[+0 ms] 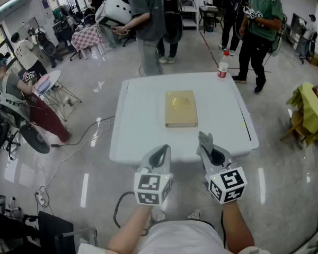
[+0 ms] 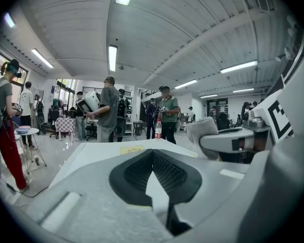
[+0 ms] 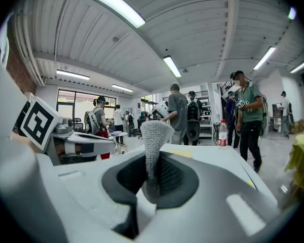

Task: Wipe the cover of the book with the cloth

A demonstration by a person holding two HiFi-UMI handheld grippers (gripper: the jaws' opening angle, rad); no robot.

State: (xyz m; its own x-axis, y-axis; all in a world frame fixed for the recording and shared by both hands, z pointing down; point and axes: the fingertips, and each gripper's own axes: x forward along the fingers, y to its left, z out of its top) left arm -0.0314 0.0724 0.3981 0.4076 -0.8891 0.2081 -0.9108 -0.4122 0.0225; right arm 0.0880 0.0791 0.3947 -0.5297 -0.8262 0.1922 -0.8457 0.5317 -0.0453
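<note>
I hold both tongs low at the near edge of the table [image 1: 128,148], short of the book [image 1: 180,108], which lies flat and closed mid-table, well apart from them. My right tongs [image 1: 206,143] are pinched on the cloth [image 3: 153,151], a grey knitted strip standing up out of the ribbed black pads; I judge the loose end is left free for wiping. My left tongs [image 1: 160,151] are closed tip to tip on nothing, probably spare for steadying the book. Its tan cover looks smooth and faintly glossy. A plastic bottle [image 1: 222,66] stands at the far edge.
</note>
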